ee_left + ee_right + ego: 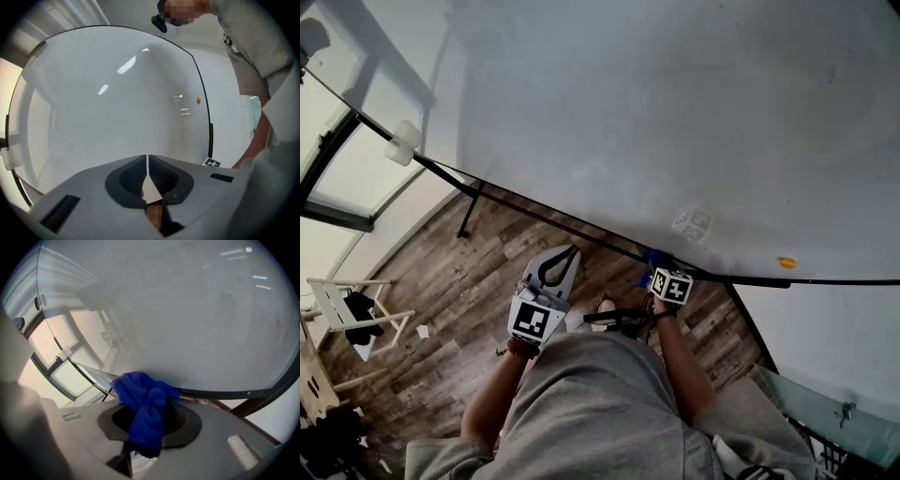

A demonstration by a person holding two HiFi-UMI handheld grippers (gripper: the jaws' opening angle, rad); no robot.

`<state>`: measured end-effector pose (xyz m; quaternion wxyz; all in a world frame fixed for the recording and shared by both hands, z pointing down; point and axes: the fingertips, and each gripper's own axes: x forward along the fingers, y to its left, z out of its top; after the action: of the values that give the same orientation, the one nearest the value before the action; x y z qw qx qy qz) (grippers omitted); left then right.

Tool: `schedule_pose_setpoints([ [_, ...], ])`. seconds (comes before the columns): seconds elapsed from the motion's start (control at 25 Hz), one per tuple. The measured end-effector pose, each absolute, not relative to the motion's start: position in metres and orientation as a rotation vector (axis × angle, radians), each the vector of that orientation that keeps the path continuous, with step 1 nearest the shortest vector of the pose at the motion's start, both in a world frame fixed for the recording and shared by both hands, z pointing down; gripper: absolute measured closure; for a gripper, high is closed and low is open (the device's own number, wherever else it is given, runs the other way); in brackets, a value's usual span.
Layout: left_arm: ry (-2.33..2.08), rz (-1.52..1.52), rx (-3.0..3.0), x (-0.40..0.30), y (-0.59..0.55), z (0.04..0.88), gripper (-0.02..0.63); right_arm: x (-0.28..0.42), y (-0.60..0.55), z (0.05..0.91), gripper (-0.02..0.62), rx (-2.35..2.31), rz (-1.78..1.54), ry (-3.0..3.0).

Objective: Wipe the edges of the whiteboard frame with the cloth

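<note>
Here, the right gripper (151, 418) is pinching the one blue cloth (140, 397) between its fingers. The cloth's bunched top is sticking out past the tips and lying against the black frame (225, 393) along the whiteboard's (187, 310) lower edge, while its tail is hanging down between the jaws. The left gripper (148, 165) is gripping nothing, its fingers pressed nearly together with only a thin slit between them, facing the board. One small orange dot (786, 262) is sitting on the board just above the frame, near the right gripper
</note>
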<state>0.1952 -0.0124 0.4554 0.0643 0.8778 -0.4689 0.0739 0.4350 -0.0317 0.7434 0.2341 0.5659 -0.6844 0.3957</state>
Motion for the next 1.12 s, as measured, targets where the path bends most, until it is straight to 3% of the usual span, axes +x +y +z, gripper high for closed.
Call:
schedule_pose_setpoints([
  [1.12,-1.391,0.269,2.697,0.165,-0.024,0.458,0.583,0.409,-0.043,0.743,0.460,1.584,1.109,-1.861],
])
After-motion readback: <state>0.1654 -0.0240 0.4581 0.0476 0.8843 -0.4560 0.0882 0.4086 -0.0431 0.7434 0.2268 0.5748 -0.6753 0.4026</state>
